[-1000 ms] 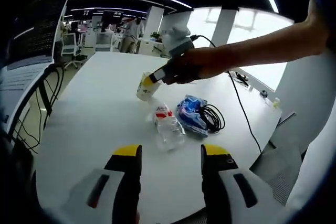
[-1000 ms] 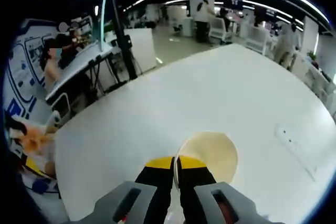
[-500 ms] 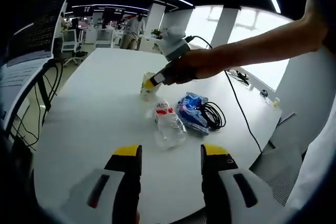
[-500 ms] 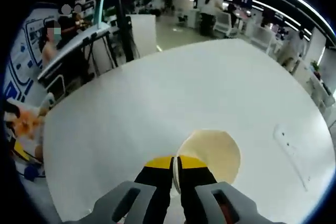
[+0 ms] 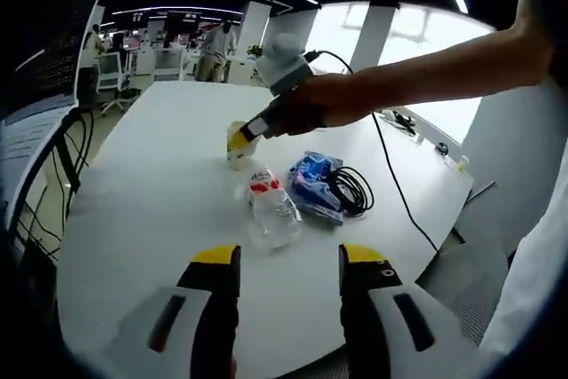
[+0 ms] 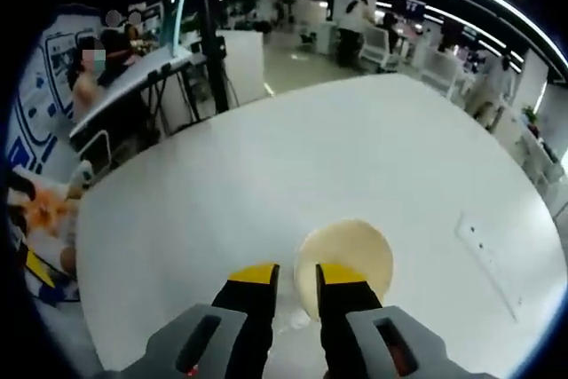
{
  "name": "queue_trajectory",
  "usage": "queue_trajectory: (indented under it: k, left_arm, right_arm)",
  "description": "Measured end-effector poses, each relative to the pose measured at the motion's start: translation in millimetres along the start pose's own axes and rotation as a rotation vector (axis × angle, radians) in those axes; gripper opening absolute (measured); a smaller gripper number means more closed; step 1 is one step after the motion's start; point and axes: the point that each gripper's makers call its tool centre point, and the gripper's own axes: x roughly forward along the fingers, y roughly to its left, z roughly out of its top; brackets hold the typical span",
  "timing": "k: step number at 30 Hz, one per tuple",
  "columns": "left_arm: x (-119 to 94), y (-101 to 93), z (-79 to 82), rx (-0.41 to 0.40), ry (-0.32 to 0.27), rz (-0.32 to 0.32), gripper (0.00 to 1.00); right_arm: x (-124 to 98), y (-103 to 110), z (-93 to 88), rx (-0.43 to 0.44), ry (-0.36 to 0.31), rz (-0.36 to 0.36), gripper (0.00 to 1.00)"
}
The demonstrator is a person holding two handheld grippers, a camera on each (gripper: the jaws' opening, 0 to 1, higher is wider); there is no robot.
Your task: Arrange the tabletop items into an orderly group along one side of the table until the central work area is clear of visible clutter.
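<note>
Right gripper view: right gripper [image 6: 288,274] jaws parted around the cream paper cup's [image 6: 344,257] rim on the white table [image 6: 266,175]; the left gripper's [image 5: 288,258] jaws gape apart, nearer than a crushed red-labelled clear plastic bottle [image 5: 271,209], print unreadable.

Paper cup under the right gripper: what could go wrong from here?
1. The right gripper has its jaws parted astride the rim of the cream paper cup. Withdrawing at an angle could catch the rim and tip the light cup.
2. The cup stands close to the crushed clear plastic bottle; a tipped cup could roll against it.
3. The black cable trailing from the right gripper passes near the blue packet and could drag it.
</note>
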Motion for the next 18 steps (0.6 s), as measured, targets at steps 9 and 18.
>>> queue_trajectory:
  k: [9, 18]
  left_arm:
    - [0, -20.7, 4.1, 0.009, -0.005, -0.010, 0.43]
    - [-2, -39.3, -2.2, 0.010, 0.001, -0.008, 0.44]
  right_arm:
    - [-22, 4, 6.1, 0.019, -0.064, 0.001, 0.22]
    - [-67, -7, 13.2, 0.110, -0.197, -0.044, 0.23]
